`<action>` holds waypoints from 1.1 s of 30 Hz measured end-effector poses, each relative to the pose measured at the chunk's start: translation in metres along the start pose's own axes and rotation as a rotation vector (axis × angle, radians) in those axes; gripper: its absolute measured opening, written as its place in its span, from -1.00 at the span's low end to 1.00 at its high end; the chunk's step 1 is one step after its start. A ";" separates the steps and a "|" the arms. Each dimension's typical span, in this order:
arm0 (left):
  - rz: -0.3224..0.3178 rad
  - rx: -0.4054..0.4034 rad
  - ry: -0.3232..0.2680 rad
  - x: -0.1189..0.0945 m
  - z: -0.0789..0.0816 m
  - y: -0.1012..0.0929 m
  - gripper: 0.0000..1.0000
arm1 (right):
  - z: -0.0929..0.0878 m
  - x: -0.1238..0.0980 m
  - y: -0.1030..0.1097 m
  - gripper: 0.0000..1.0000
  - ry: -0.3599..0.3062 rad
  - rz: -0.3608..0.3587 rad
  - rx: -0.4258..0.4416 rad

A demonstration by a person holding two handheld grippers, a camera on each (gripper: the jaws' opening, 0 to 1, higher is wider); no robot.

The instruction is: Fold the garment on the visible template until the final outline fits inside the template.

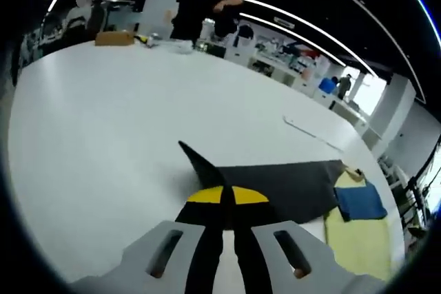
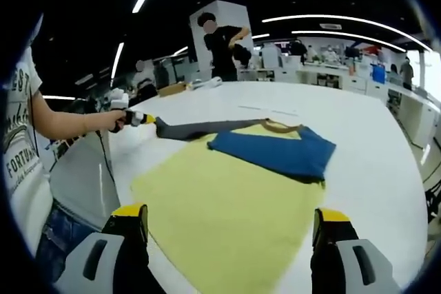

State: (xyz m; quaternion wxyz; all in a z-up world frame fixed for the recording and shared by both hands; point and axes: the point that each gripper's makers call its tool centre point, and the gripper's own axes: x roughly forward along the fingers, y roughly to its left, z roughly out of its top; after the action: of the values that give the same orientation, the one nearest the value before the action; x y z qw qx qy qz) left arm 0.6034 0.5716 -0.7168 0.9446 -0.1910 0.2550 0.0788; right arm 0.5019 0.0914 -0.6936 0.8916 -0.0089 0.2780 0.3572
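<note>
A garment lies on the yellow template [image 2: 220, 197], its blue folded part [image 2: 275, 149] toward the far side. A dark grey part [image 2: 200, 129] stretches left from it, off the template. My left gripper [image 2: 138, 119] is shut on the tip of that grey part. In the left gripper view the grey fabric [image 1: 275, 184] runs right from my left gripper [image 1: 226, 194] to the blue part [image 1: 360, 201] and the template [image 1: 362, 239]. My right gripper [image 2: 231, 215] stands open above the template's near side, with nothing between its jaws.
The white table [image 1: 124, 122] stretches wide around the template, with a white strip [image 2: 269, 110] lying beyond the garment. A cardboard box [image 1: 114, 38] and small items sit at the far edge, where a person in black [image 2: 224, 46] stands. My arm [image 2: 69, 123] reaches in from the left.
</note>
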 end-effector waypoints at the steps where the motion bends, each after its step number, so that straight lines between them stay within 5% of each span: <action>1: -0.007 0.010 0.001 0.000 0.000 -0.002 -1.00 | 0.001 0.000 -0.001 0.98 -0.008 -0.003 0.003; 33: -0.258 0.015 -0.052 0.006 0.031 -0.108 -1.00 | 0.004 0.003 0.001 0.98 -0.011 0.014 -0.006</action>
State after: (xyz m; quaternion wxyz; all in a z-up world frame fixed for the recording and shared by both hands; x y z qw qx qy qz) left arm 0.6492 0.4853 -0.6606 0.9546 -0.2132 0.2042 -0.0403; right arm 0.5048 0.0950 -0.6914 0.8906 -0.0076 0.2719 0.3644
